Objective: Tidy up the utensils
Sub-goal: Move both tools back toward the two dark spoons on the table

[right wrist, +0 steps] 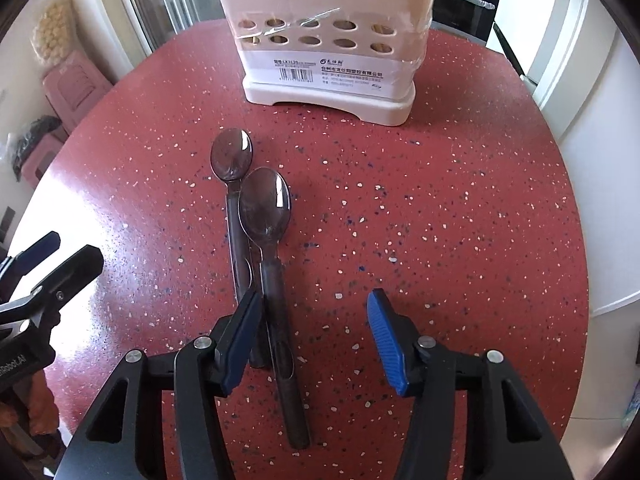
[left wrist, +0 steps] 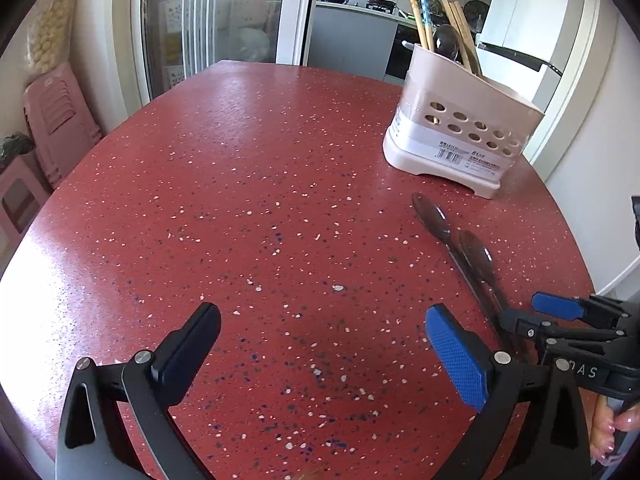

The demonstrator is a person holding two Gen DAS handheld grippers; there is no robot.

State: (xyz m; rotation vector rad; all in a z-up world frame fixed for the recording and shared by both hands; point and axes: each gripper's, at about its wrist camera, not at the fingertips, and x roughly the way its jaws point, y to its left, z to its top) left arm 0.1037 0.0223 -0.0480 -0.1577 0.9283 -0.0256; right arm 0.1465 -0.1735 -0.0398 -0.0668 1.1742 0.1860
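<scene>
Two dark translucent spoons lie side by side on the red speckled table, bowls pointing at the holder: a nearer spoon and a farther one. They also show in the left wrist view. A beige perforated utensil holder holds chopsticks and a spoon. My right gripper is open low over the spoon handles; the nearer spoon's handle lies between its fingers, close to the left one. My left gripper is open and empty over bare table.
Pink stacked stools stand left of the table. A glass sliding door and a kitchen counter lie behind. A white wall runs close along the table's right edge.
</scene>
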